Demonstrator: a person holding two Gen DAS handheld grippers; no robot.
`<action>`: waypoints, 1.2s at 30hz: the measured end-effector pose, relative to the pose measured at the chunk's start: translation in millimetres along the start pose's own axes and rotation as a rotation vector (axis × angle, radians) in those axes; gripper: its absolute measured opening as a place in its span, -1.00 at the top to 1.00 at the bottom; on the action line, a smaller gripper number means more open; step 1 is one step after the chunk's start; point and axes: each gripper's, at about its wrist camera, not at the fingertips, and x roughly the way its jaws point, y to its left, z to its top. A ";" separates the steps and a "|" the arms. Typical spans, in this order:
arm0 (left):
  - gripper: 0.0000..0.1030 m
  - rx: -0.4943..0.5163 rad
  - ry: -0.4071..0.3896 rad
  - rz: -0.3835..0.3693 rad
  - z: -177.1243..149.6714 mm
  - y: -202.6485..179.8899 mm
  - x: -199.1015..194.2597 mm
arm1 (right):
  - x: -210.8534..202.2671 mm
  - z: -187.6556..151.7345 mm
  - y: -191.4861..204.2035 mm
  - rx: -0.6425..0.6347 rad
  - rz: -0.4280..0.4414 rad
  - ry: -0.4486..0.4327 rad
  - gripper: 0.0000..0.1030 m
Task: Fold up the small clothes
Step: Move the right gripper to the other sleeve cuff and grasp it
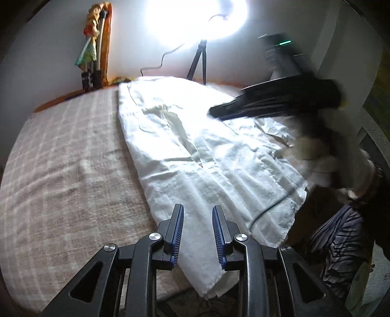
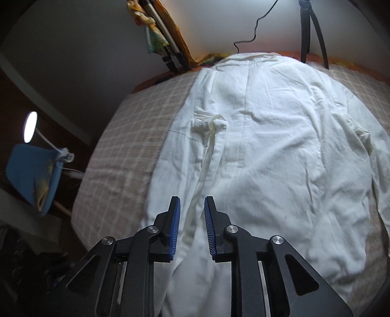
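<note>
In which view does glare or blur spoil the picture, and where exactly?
Left wrist view: the ring light burns out to pure white and washes out the far part of the white garment; the right claw is smeared by motion blur. Right wrist view: evenly lit and mostly sharp, though the corners are dark.

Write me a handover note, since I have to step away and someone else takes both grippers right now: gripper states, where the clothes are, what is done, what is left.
Left gripper: open, empty, at the near edge of the white garment.
Right gripper: open, empty, over the garment's near end, in line with its cloth tie.
Garment: spread along the checked blanket, partly folded lengthwise, one sleeve out to the right.
Done: laid out, roughly smoothed.
Left: tuck the sleeve in, fold crosswise into a compact stack.
</note>
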 end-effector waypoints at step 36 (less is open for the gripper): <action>0.17 0.212 0.010 -0.035 36.6 -112.5 57.6 | -191.4 -120.6 -279.4 0.554 -0.486 -0.299 0.01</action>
